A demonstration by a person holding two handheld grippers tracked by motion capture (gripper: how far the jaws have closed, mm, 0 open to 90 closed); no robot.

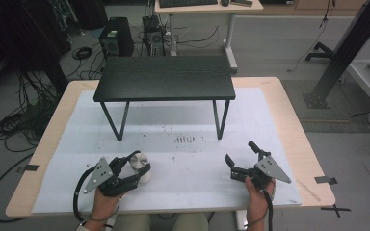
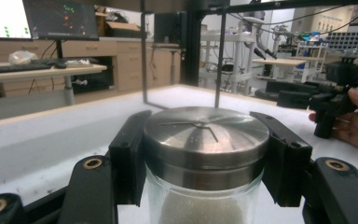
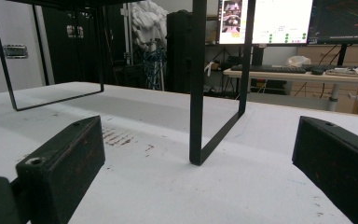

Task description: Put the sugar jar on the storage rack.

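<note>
On the white-covered table (image 1: 183, 192), one glass jar with a brushed steel lid (image 1: 140, 166) stands near the front left, clamped between the left gripper (image 1: 138, 166) jaws; the right gripper (image 1: 242, 153) gapes wide, holding nothing, before one black low stand (image 1: 165, 78)

The jar (image 2: 205, 186) has clear, glossy glass walls and a brushed metal lid (image 2: 205, 135) with a dull sheen and fine scratches. Matt black plastic, scuffed at the edges, makes up the left gripper (image 1: 135, 169) and right gripper (image 1: 241, 153) – each topped by a grey metal plate. The table (image 1: 289, 125) is pale wood under a white, slightly rough, speckled sheet (image 1: 183, 192) – the small stand (image 1: 166, 77) is dark matt wood-grain on thin black metal legs
</note>
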